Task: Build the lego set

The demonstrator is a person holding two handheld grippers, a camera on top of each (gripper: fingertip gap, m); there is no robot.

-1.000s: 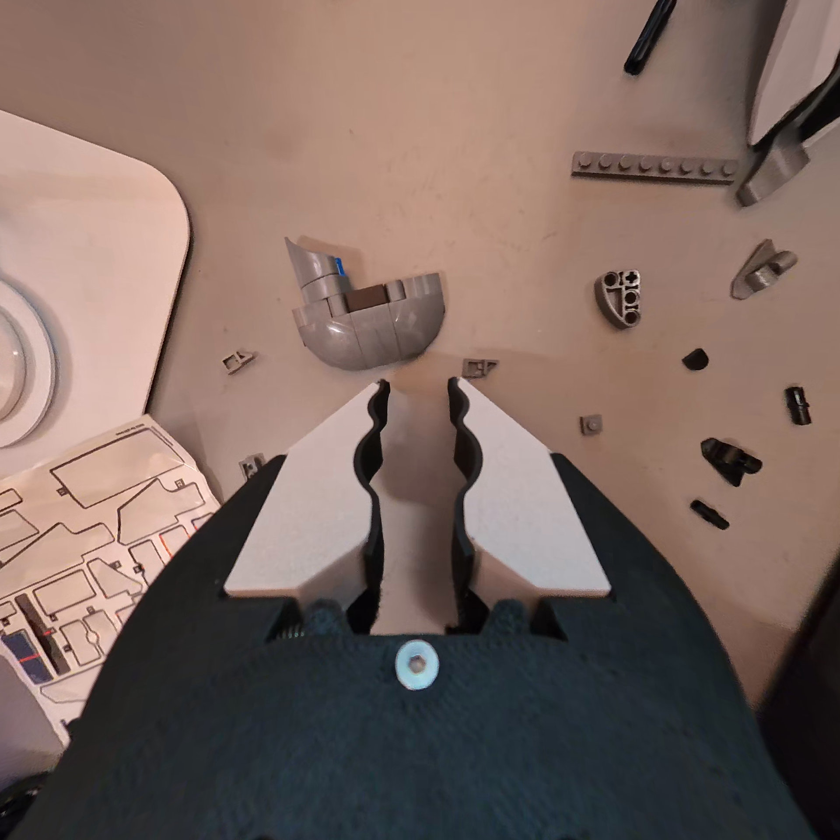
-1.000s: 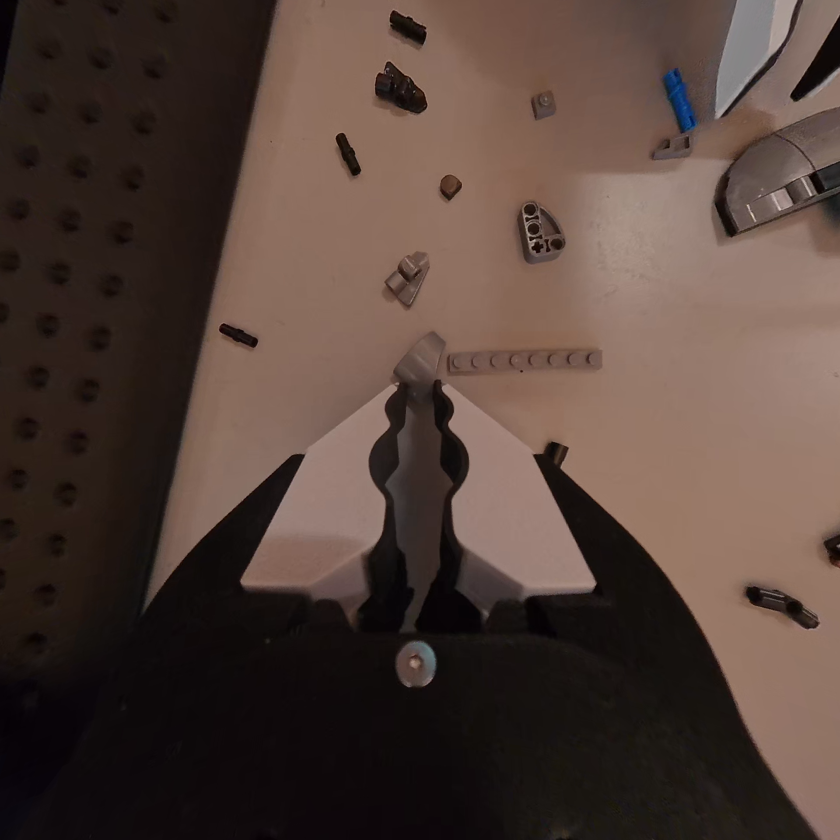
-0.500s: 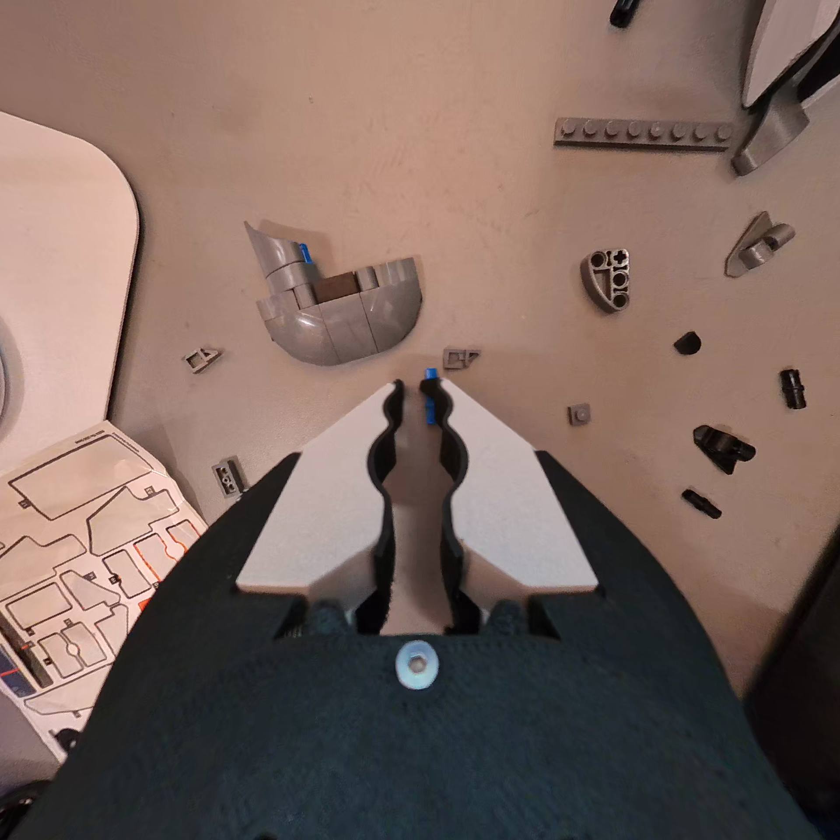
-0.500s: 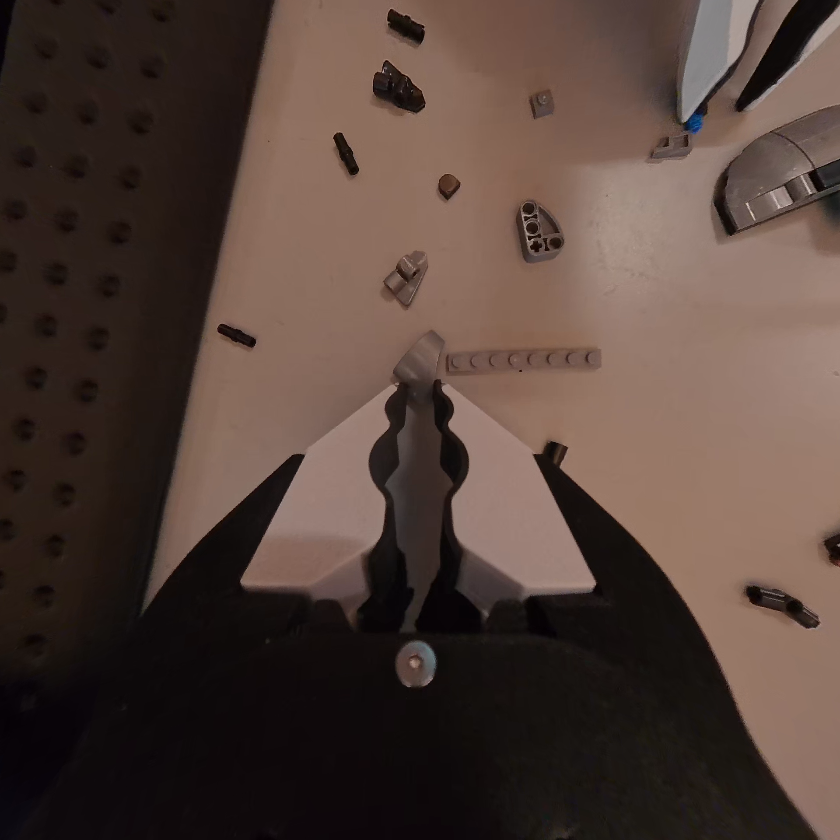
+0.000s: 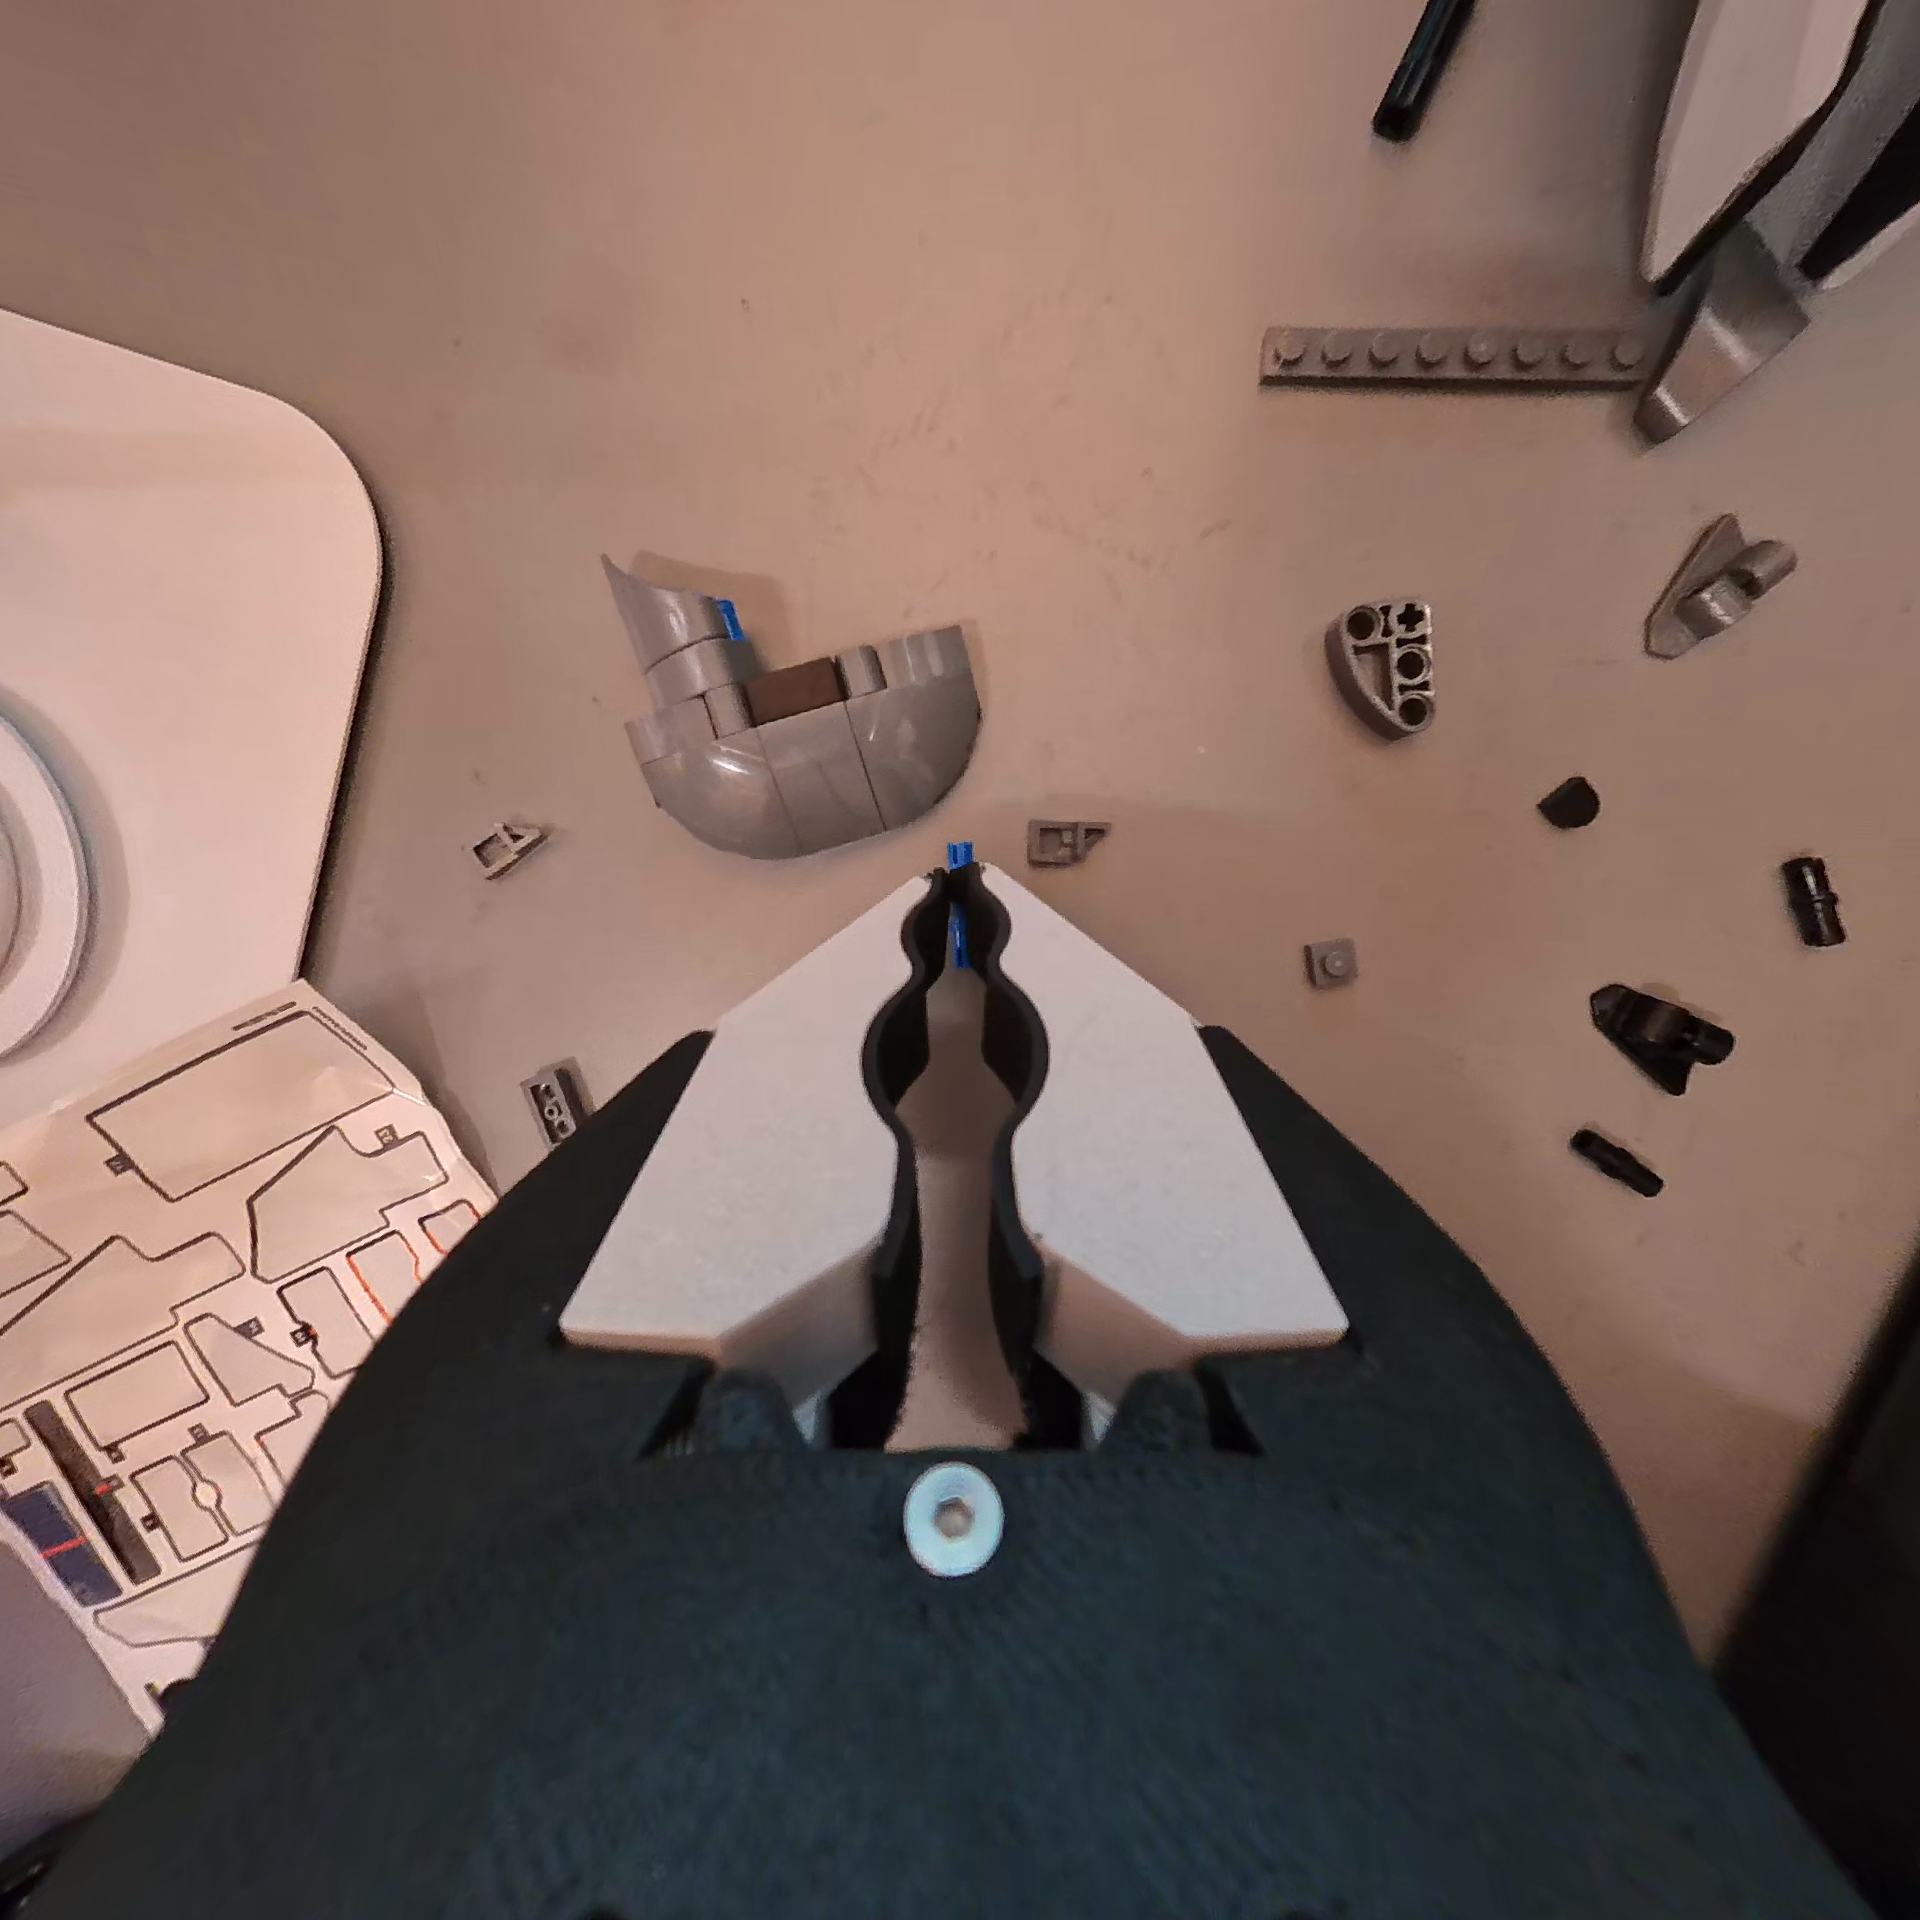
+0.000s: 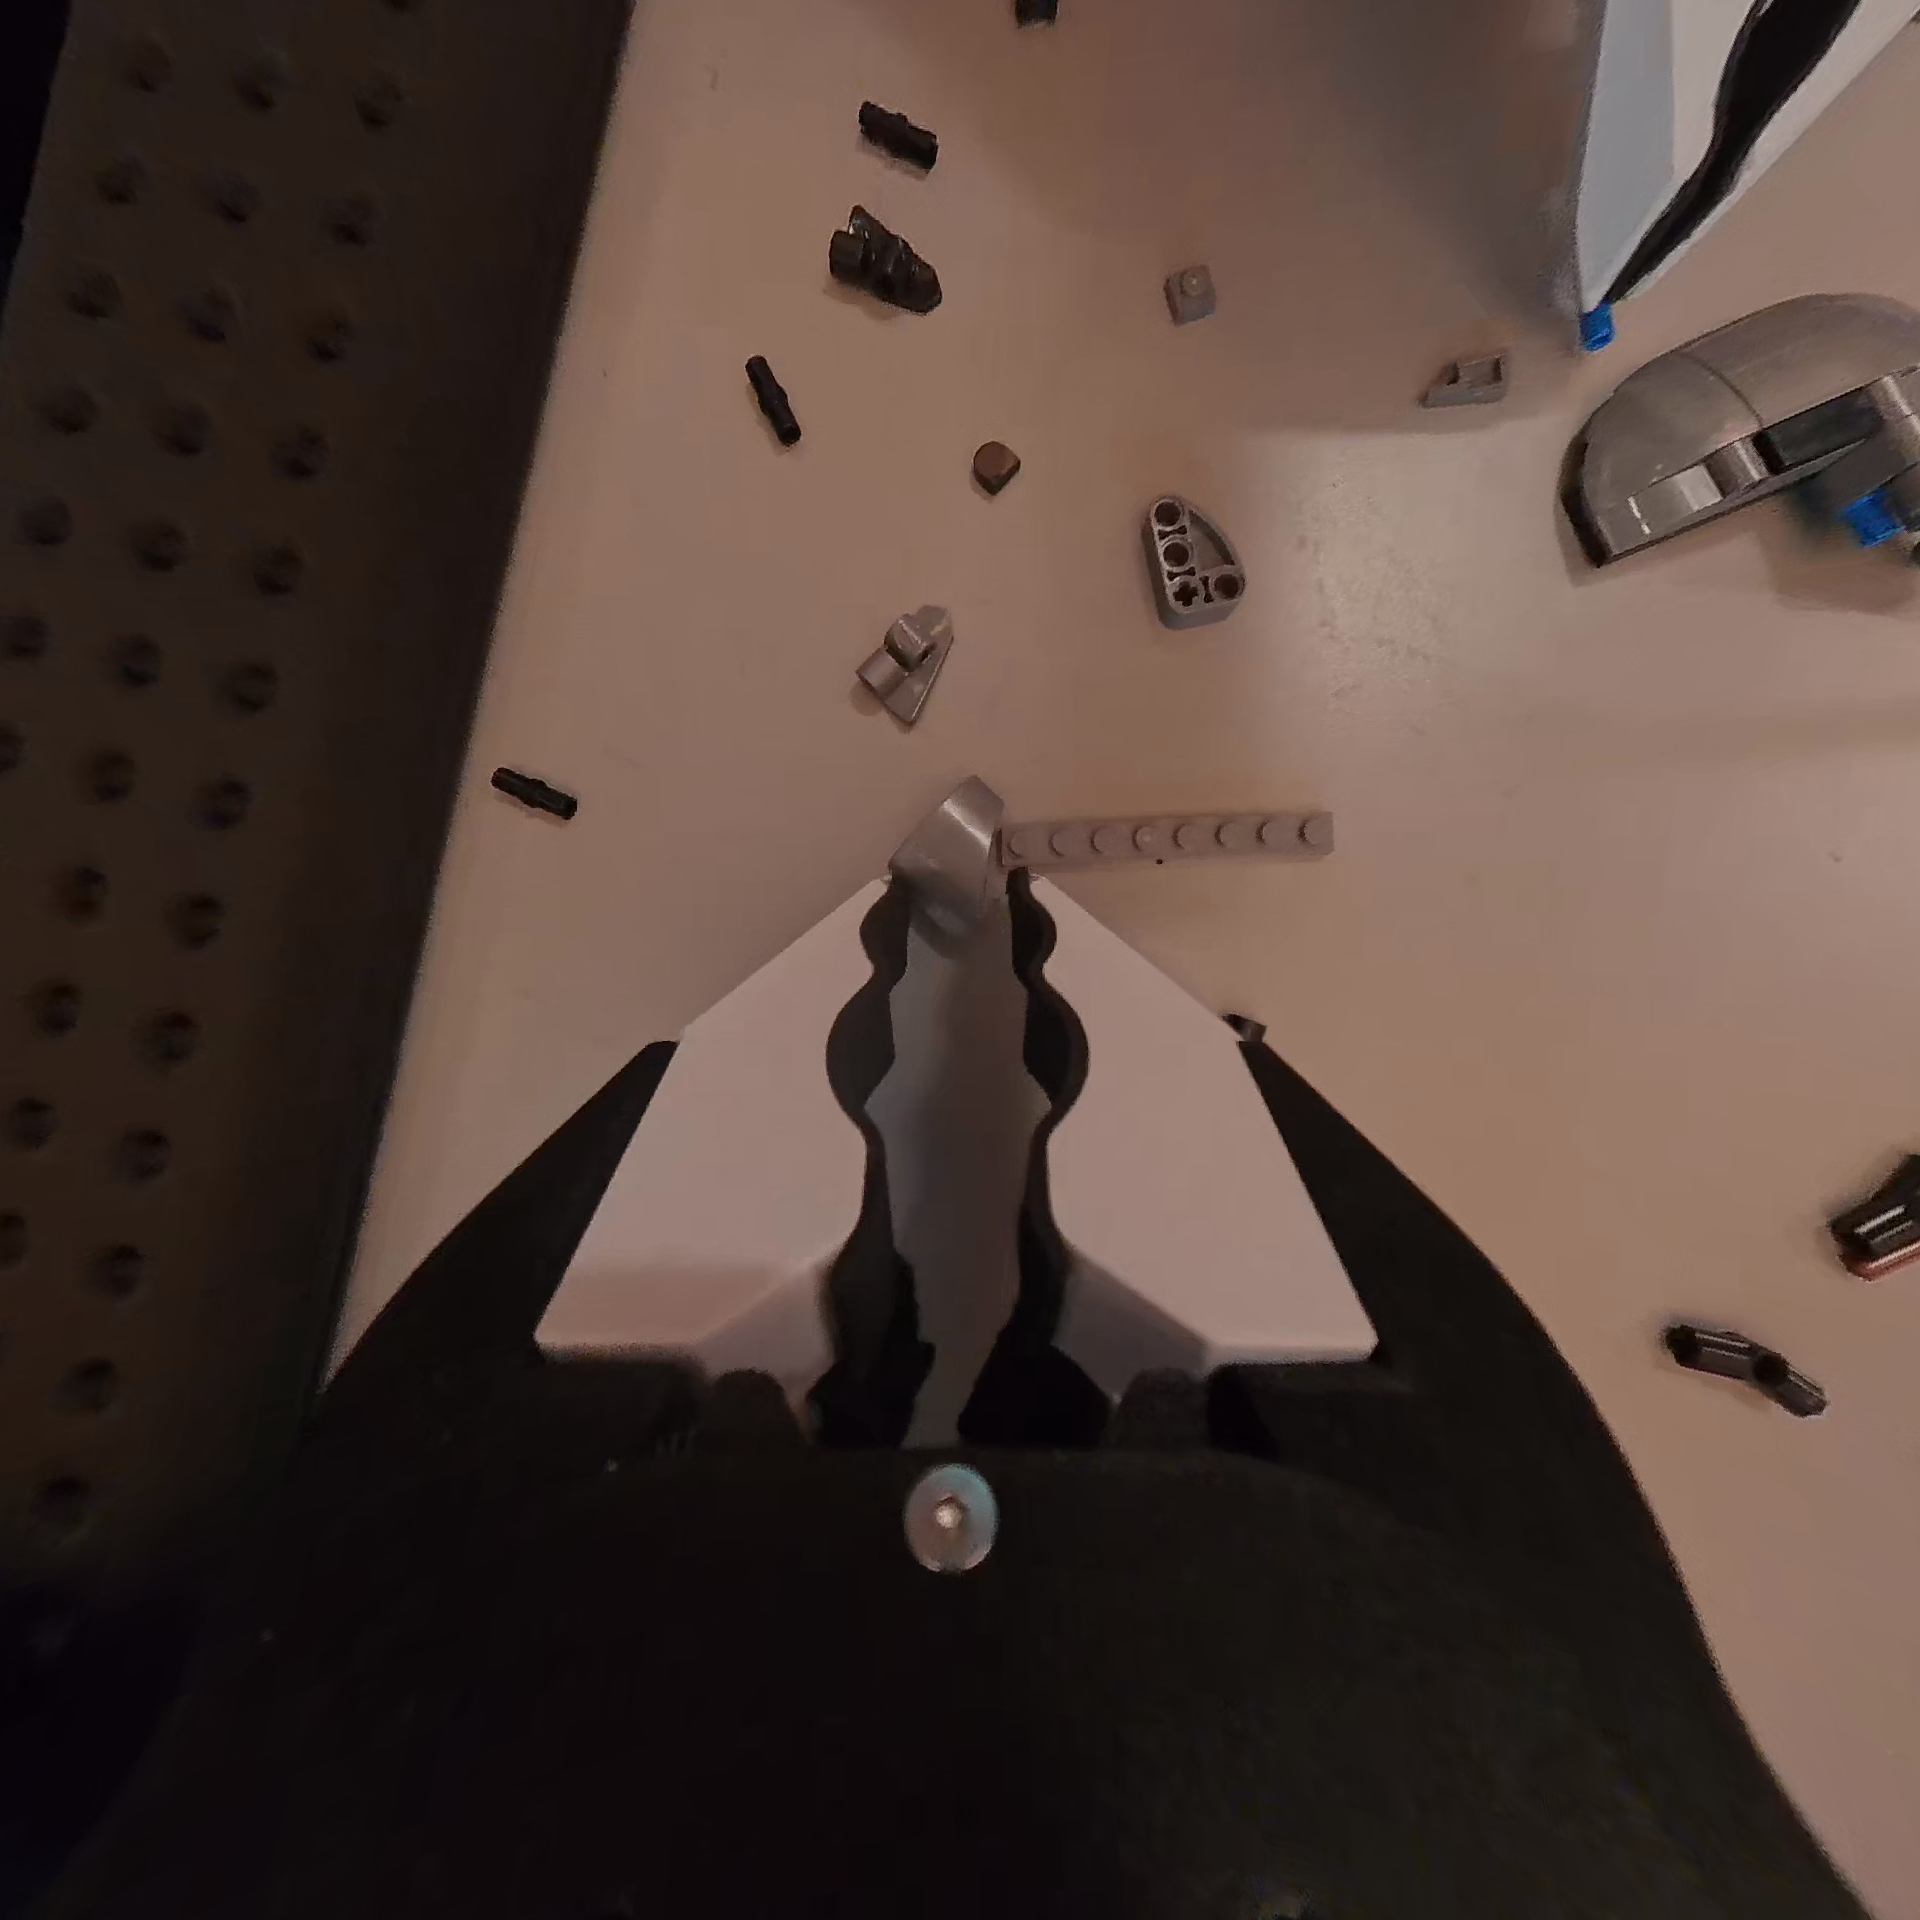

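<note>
Two grippers over a beige table point(image 5: 935, 312). Left gripper point(image 5: 954, 878): fingertips pinched together on a small blue pin point(image 5: 957, 854), just short of the grey curved lego assembly point(image 5: 800, 727). Right gripper point(image 6: 951, 883): nearly closed, clamping a grey curved piece point(image 6: 956, 847) beside a long grey studded plate point(image 6: 1164, 836). Loose black and grey parts scattered between.

Black textured gripper bodies, white wedge fingers point(image 5: 790, 1143) with wavy black pads, one silver screw point(image 5: 953, 1523) each.
</note>
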